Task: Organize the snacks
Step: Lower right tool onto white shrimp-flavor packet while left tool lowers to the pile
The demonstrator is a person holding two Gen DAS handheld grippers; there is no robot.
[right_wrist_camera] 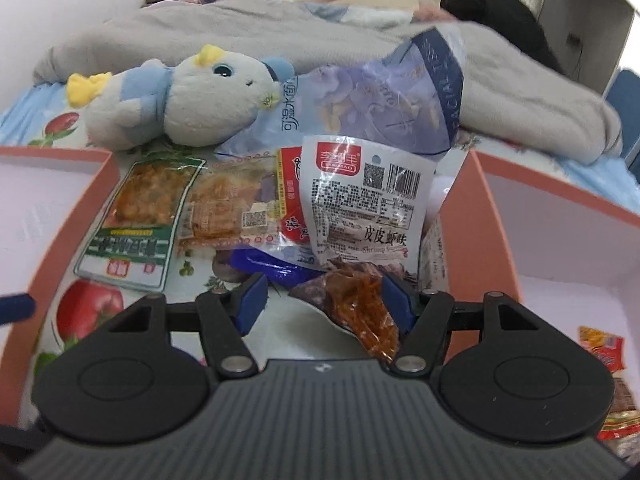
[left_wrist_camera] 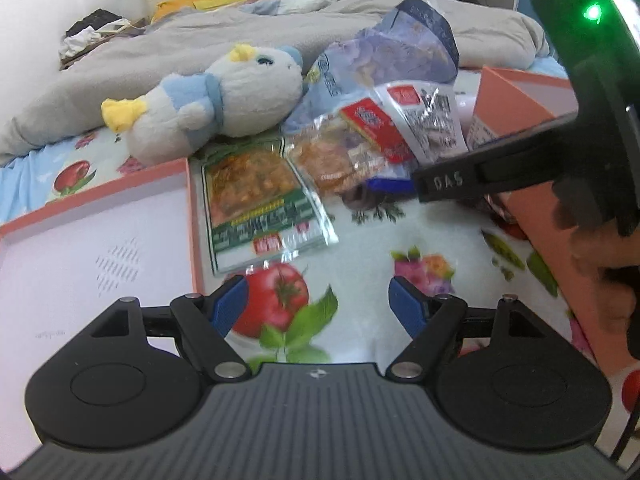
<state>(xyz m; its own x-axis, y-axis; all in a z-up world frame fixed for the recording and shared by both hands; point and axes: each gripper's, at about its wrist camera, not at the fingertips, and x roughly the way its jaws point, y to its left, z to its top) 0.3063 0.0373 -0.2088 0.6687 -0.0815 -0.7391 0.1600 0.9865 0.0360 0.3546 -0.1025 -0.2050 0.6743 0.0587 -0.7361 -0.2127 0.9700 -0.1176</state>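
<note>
Between the parted jaws of the right hand-held gripper (right_wrist_camera: pixel 324 304), unclamped, lies an orange snack packet (right_wrist_camera: pixel 360 304), long axis running near-to-far; the left hand-held gripper (left_wrist_camera: pixel 318 306), farther off, gapes empty.

Plush toy (right_wrist_camera: pixel 188 96) lying on fruit-print sheet (left_wrist_camera: pixel 360 248), grey blanket (right_wrist_camera: pixel 260 28) behind it, tissue pack (right_wrist_camera: pixel 400 96) beside it
</note>
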